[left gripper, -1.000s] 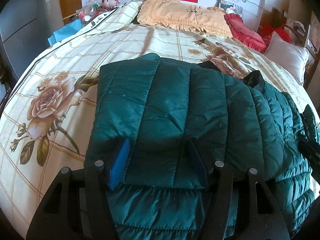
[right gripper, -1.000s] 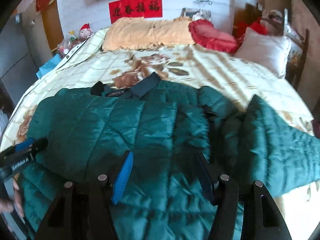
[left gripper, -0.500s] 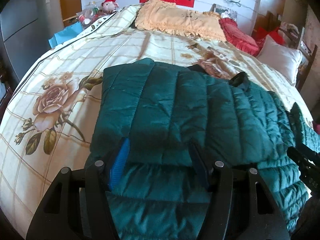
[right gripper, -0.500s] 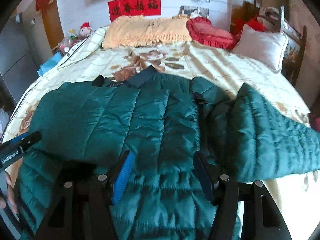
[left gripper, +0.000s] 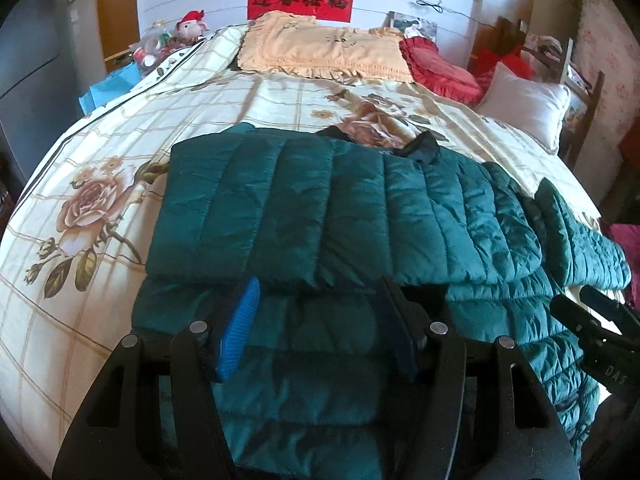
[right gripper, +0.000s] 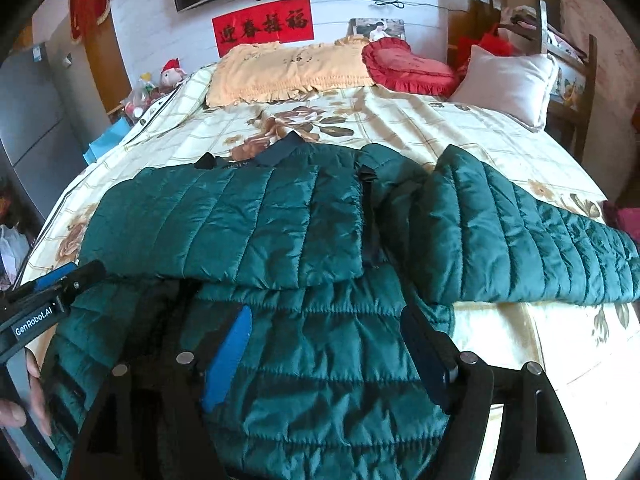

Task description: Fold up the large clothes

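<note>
my left gripper (left gripper: pixel 316 324) is spread over the jacket (left gripper: pixel 320 216), nothing pinched. my right gripper (right gripper: pixel 324 344) has just been opening, jaws apart w/ only jacket fabric under them. just ahead of both is the folded-over panel; its sleeve (right gripper: pixel 520 240) lies out to the right of my right gripper. beyond: quilt (left gripper: pixel 120 152), pillow (left gripper: pixel 324 56).

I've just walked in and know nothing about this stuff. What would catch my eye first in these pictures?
A big teal quilted jacket sprawls across the near half of a rose-patterned bedspread, one side folded over its body and one sleeve flung out to the right. Two black grippers with blue pads, left and right, hover open just above its lower part. At the far wall hangs a red banner, above a yellow pillow.
</note>
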A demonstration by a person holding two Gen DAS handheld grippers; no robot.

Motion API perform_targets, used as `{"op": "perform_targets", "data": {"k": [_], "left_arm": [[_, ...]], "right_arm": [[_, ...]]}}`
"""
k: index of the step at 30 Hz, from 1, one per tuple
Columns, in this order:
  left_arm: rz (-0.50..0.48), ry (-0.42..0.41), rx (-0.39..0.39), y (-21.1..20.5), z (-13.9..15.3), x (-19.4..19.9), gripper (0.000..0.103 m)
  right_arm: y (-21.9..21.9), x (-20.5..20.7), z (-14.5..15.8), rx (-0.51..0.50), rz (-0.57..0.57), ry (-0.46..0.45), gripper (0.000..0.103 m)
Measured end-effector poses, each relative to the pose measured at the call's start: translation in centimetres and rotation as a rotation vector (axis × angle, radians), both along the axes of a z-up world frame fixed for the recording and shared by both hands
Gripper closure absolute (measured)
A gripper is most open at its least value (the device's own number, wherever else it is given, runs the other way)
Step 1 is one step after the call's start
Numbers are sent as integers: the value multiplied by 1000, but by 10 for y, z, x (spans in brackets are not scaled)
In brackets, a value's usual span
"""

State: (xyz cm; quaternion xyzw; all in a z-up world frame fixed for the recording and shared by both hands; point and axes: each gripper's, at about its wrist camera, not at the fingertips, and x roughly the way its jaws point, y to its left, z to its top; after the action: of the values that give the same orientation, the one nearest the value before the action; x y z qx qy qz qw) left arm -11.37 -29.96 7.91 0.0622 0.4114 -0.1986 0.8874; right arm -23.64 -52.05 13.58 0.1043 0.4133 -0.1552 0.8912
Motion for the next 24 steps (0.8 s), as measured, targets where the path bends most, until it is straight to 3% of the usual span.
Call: {"op": "perform_targets", "data": {"k": [9, 24], "left_arm": [[-14, 16, 15, -11, -9, -10, 42], [-16, 48, -10, -13, -15, -11, 42]], "right_arm": [[-21, -17, -1, -12, -46, 7, 28], [-105, -47, -9, 18, -225, 28, 23]]}}
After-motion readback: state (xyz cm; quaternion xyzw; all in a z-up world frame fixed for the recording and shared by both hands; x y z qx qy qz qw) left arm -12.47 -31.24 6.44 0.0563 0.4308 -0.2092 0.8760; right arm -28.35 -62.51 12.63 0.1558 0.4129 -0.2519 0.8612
